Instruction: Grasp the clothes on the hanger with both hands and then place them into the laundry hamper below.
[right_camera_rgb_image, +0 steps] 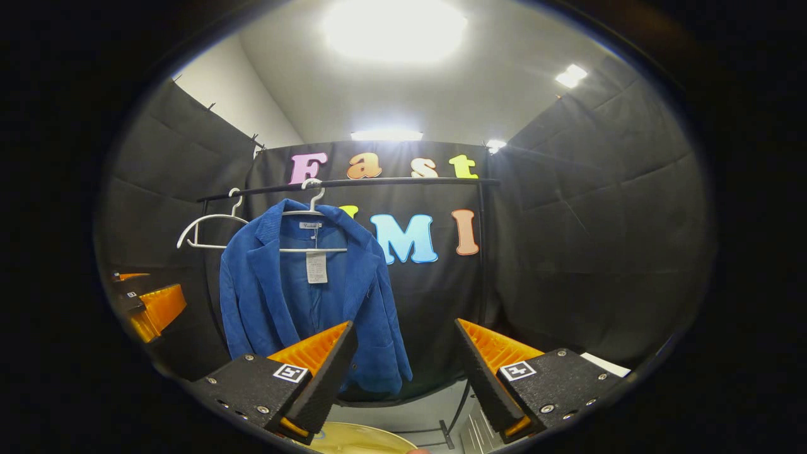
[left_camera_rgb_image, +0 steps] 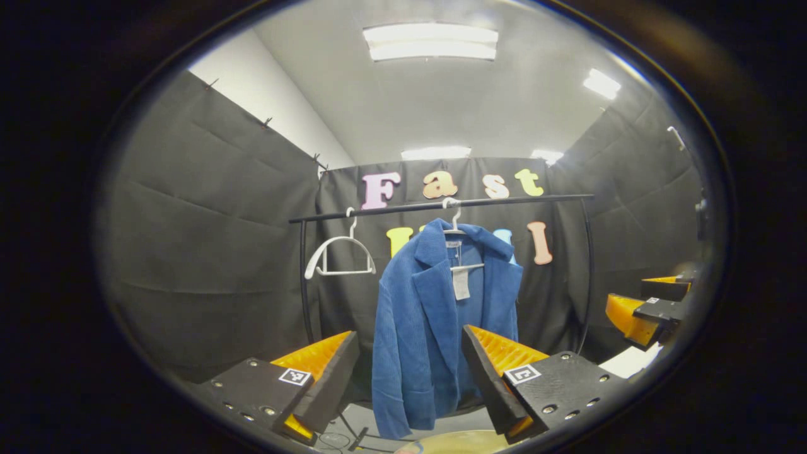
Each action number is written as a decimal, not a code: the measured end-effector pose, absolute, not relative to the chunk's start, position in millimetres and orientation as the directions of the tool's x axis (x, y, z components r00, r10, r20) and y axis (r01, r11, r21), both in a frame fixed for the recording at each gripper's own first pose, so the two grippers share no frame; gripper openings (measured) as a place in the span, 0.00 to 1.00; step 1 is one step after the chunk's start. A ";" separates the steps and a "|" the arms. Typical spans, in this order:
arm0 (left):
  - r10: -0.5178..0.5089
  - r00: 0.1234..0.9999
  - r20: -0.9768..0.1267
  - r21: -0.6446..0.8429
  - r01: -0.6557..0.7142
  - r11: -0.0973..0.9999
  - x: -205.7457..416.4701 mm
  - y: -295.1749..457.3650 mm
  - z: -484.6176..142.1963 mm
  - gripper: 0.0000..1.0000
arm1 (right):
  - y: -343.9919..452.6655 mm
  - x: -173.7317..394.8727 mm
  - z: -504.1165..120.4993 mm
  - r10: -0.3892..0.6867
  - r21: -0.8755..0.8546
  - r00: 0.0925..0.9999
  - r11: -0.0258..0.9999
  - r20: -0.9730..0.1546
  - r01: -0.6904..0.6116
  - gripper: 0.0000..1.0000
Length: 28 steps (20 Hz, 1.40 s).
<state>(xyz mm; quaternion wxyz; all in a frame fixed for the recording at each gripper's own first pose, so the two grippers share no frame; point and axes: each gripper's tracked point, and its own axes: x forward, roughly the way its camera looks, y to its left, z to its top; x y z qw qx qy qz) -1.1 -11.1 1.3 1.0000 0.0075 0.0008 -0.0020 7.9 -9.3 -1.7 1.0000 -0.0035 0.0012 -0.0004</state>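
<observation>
nothing is done yet: blue jacket point(left_camera_rgb_image: 435, 328) hangs mid-frame on its hanger point(left_camera_rgb_image: 455, 234); left gripper point(left_camera_rgb_image: 410, 372) and right gripper point(right_camera_rgb_image: 403, 366) both wide apart, empty; hamper point(right_camera_rgb_image: 359, 441) waits at bottom.

The left gripper point(left_camera_rgb_image: 410, 366) carries two wedge-shaped fingers with ribbed inner faces, each bolted to a flat black mounting block dotted with small silver screws (several per block). A square black-and-white coded marker sits on top of each block. The right gripper point(right_camera_rgb_image: 403, 359) is built alike: ribbed wedge fingers, black screw-studded blocks and one coded marker apiece.
</observation>
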 end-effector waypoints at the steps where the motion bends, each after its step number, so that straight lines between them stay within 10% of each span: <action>1: -0.003 1.000 -0.004 0.017 0.003 1.000 0.8 -11.6 1.6 1.00 | -10.2 11.6 0.3 0.000 -0.007 1.000 1.000 0.000 0.000 0.94; 28: 0.133 0.990 0.041 0.049 -0.135 0.990 133.2 -59.7 24.2 0.99 | 38.7 188.7 49.2 0.254 0.034 0.963 0.966 0.088 -0.258 0.94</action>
